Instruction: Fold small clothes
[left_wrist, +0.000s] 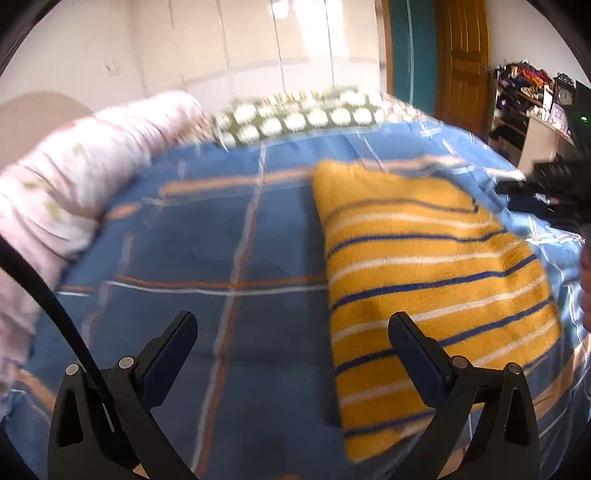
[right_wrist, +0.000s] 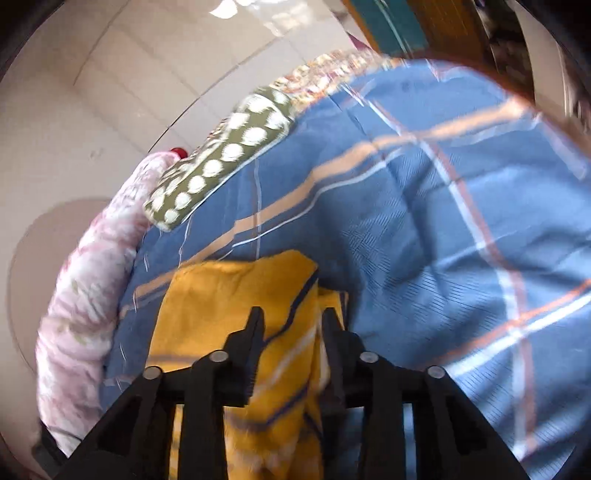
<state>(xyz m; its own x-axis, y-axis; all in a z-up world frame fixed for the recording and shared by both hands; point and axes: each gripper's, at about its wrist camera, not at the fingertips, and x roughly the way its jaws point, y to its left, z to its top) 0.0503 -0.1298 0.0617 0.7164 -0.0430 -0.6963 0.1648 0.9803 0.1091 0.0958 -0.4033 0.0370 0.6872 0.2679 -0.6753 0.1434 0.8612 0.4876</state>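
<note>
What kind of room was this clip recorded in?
Most likely a bedroom in a home: a bed under a blue plaid bedspread, a spotted green pillow at its far edge, and a wooden door beside cluttered shelves.

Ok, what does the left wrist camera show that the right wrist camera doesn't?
Left wrist only: the open left claw empty over the blue plaid bedsheet, the fuzzy yellow striped garment lying flat, a brown wooden door and a cluttered shelf.

Right wrist only: the right claw with yellow fabric between its fingers, whether pinched is unclear, and a small red object.

Both: the garment, bedsheet, pink floral quilt and green spotted pillow.
</note>
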